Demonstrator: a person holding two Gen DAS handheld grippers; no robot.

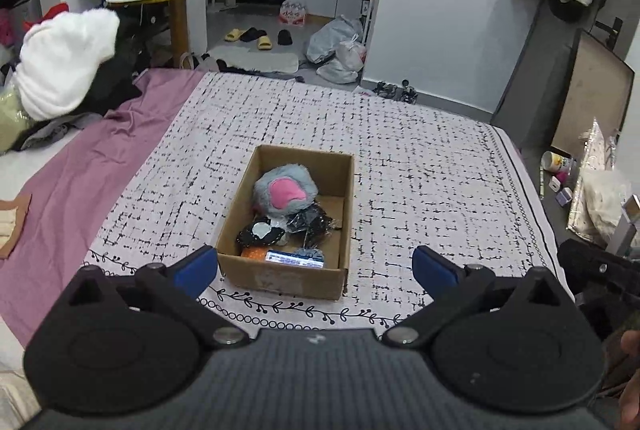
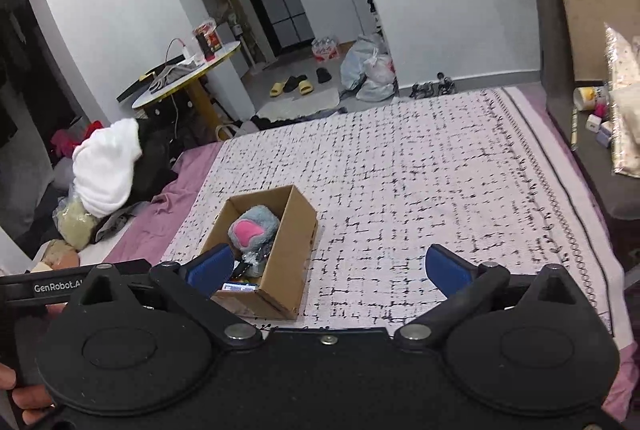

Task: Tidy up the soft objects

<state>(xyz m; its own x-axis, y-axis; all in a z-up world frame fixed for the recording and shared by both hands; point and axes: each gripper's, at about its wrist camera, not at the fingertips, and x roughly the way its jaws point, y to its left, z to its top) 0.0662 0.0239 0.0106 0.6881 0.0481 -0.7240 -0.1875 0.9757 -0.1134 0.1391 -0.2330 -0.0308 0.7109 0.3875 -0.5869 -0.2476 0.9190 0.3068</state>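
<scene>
— Both grippers, state?
— My left gripper (image 1: 315, 268) and right gripper (image 2: 330, 270) are spread wide, empty.
— Soft toys?
— Plush (image 1: 285, 192) lies in the box (image 1: 280, 276) on the bed (image 1: 420, 182).

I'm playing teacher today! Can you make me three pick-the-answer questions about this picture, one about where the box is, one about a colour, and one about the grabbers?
1. Where does the cardboard box stand?
A. on the checked blanket
B. on the round table
C. on the floor

2. What colour is the patch on the grey plush toy?
A. green
B. pink
C. yellow

3. How are the left gripper and right gripper?
A. both shut
B. one holds a toy
C. both open and empty

Answers: 1 A, the blanket lies under and around the box. 2 B, a pink patch shows on the grey fur. 3 C, the blue fingers stand wide apart with nothing between them.
</scene>
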